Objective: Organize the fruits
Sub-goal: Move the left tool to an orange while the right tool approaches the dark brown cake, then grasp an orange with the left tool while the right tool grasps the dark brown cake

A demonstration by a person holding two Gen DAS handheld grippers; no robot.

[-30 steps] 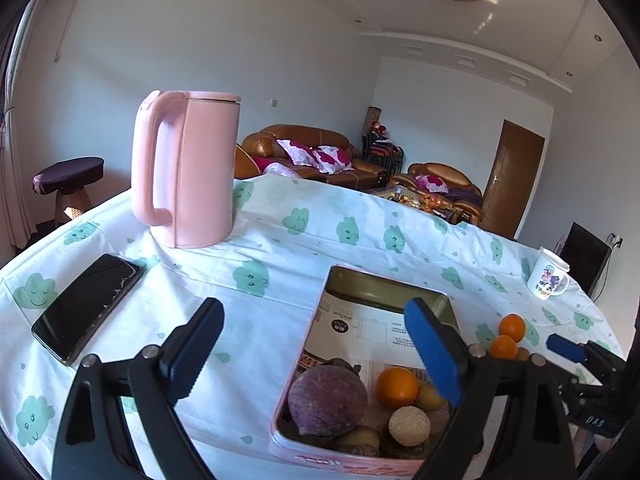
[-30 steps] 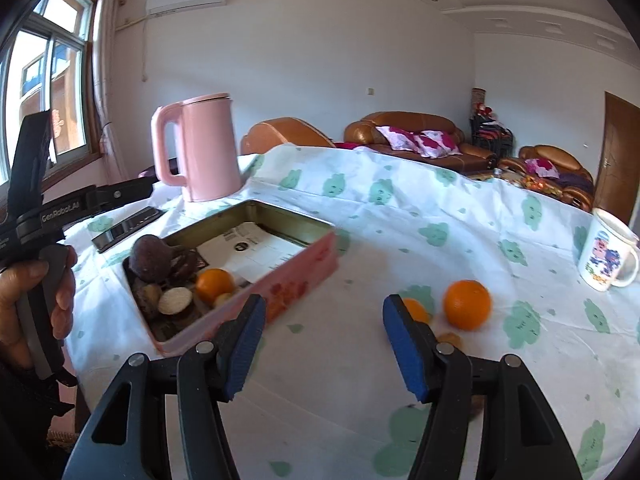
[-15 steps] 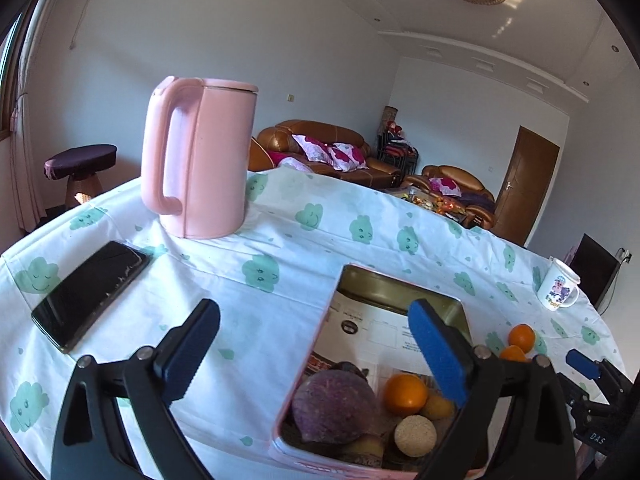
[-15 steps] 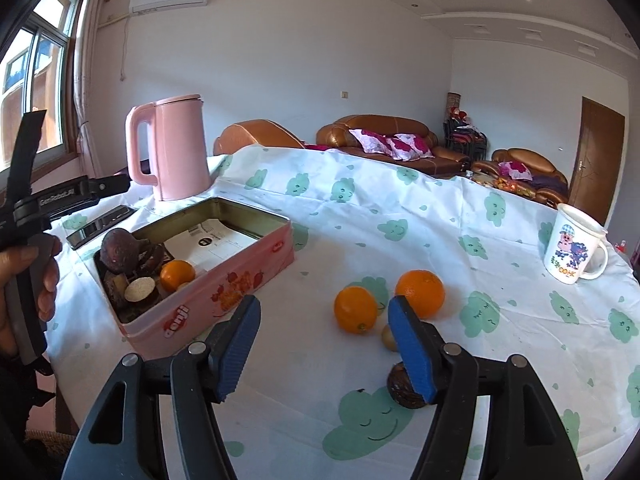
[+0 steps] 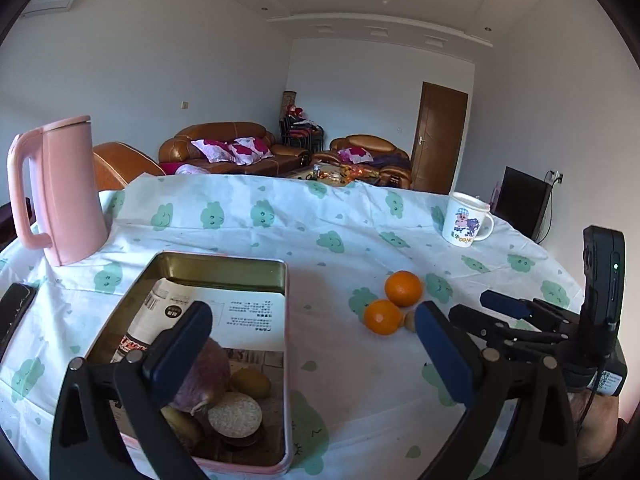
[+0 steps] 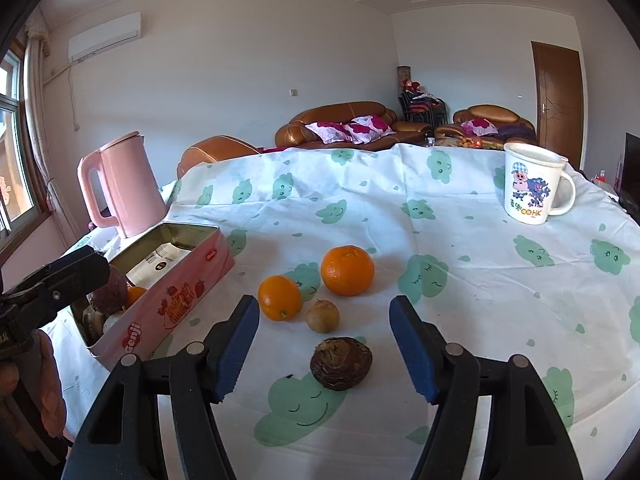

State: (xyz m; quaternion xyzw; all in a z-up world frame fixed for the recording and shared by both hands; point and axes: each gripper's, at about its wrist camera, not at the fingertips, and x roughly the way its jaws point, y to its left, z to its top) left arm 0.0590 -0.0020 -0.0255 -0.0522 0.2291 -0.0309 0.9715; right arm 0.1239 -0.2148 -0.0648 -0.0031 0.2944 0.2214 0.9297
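A pink tin (image 5: 280, 280) holds a purple fruit (image 5: 208, 376), a pale round piece (image 5: 235, 416) and a paper leaflet. My left gripper (image 5: 310, 320) hovers over the tin's right rim; its jaws are opening and nothing is between them. To the right on the cloth lie two oranges (image 6: 279, 297) (image 6: 347, 270), a small yellowish fruit (image 6: 322, 316) and a dark wrinkled fruit (image 6: 341, 362). My right gripper (image 6: 324, 312) stands open just in front of them, touching none. The dark fruit lies low between its fingers in the view.
A pink kettle (image 5: 60, 188) stands at the table's back left, behind the tin. A white cartoon mug (image 6: 532, 184) stands at the back right. A dark phone (image 5: 14, 312) lies at the far left edge. Brown sofas stand beyond the table.
The left gripper swung right, away from the kettle towards the loose oranges, and its jaws spread wider. The right gripper closed in on the loose fruits, bringing the dark fruit into view.
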